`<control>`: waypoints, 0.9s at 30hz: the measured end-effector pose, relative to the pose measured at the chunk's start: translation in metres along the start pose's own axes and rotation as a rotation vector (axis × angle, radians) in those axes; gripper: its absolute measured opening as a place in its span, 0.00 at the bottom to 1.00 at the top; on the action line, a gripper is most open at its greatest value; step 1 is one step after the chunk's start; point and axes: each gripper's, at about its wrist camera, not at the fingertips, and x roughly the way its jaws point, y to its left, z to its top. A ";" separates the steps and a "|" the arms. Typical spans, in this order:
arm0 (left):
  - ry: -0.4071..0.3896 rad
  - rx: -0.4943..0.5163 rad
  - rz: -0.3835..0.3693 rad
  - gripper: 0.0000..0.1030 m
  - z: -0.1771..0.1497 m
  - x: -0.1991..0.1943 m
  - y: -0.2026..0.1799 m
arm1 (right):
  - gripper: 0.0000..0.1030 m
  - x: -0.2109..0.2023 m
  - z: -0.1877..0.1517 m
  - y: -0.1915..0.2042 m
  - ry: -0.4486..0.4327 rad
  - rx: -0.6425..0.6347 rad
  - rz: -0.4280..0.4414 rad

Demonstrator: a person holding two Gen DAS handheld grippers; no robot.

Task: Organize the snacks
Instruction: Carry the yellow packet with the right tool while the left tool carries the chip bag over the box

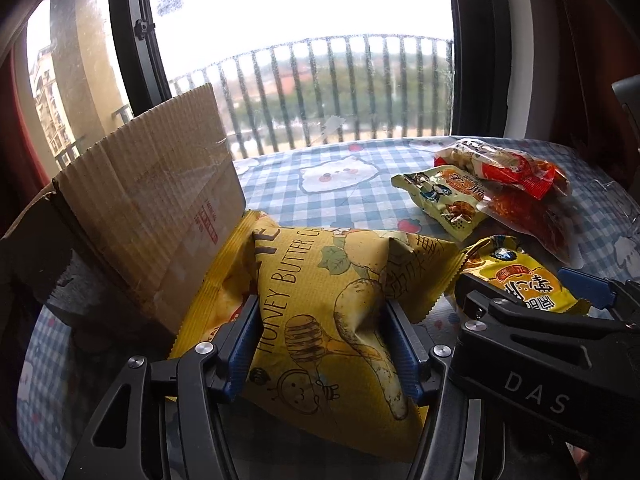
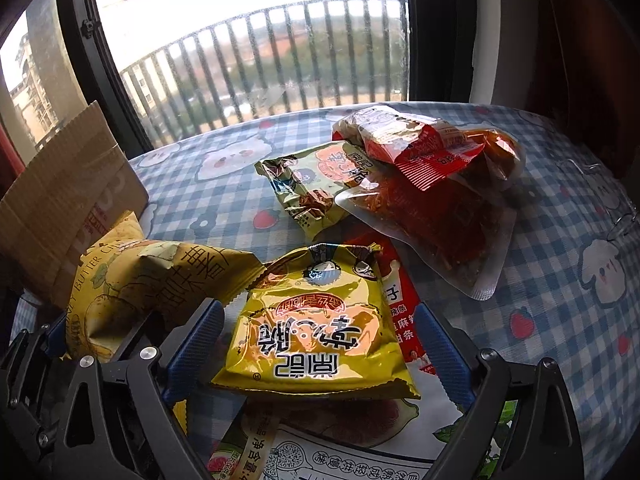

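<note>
The honey butter chip bag point(image 1: 320, 320) is clamped between the pads of the left gripper point(image 1: 320, 344), its sides creased where the pads press in. Its long axis runs away from that gripper toward the cardboard box point(image 1: 152, 208), which stands open just beyond and to the left of the bag, one flap raised against the window. The bag's far end touches or nearly touches that flap; the coming move is judged to turn on carrying the bag forward and left over the box's edge. What the box holds cannot be told, since its inside is hidden.

The right gripper point(image 2: 316, 352) is spread wide around the small yellow snack packet point(image 2: 316, 328), the pads standing clear of both its sides, so nothing is gripped yet. This packet lies just right of the chip bag on the checked worktop point(image 2: 560, 280), farther from the box. Well beyond it, a green packet point(image 2: 308, 188) and red pouches point(image 2: 432, 184) lie heaped together, away from the box.
</note>
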 end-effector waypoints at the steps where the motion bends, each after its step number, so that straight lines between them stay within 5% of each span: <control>1: 0.004 0.007 -0.001 0.59 -0.001 0.001 -0.001 | 0.94 0.003 -0.001 -0.001 0.011 0.011 0.005; 6: 0.003 0.017 0.001 0.59 -0.002 -0.001 -0.003 | 0.78 0.005 -0.005 -0.001 0.035 0.034 0.049; 14: 0.003 -0.037 -0.061 0.56 0.003 -0.008 0.003 | 0.73 -0.013 -0.003 0.001 -0.011 0.027 0.027; 27: -0.145 -0.044 -0.087 0.55 0.026 -0.070 0.005 | 0.72 -0.083 0.011 0.006 -0.161 0.032 0.013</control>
